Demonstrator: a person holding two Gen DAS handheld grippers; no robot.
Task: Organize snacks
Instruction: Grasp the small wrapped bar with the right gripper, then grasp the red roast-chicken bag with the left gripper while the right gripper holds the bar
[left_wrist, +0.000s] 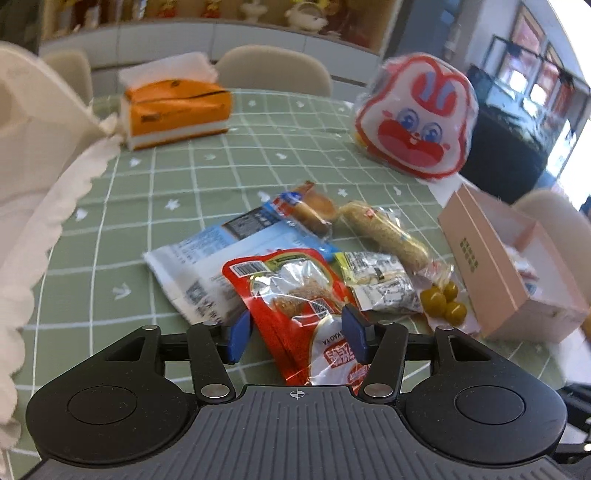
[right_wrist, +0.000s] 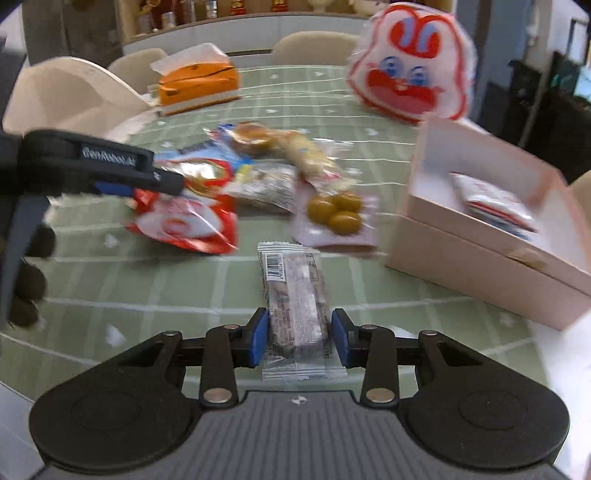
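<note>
A pile of snack packets lies on the green checked tablecloth (left_wrist: 155, 192). My left gripper (left_wrist: 297, 332) is open, its blue pads on either side of a red packet (left_wrist: 295, 295); the packet and gripper also show in the right wrist view (right_wrist: 184, 218). My right gripper (right_wrist: 299, 338) has its pads close against the sides of a clear-wrapped snack bar (right_wrist: 295, 299). A pink box (right_wrist: 491, 221) stands open at the right with one packet (right_wrist: 495, 206) inside; it also shows in the left wrist view (left_wrist: 506, 269).
Other snacks in the pile: a green olive pack (right_wrist: 336, 214), a long bread roll (left_wrist: 384, 232), a blue-white packet (left_wrist: 207, 254). A rabbit-face bag (left_wrist: 417, 118) and an orange tissue box (left_wrist: 177, 110) stand farther back. Chairs ring the table.
</note>
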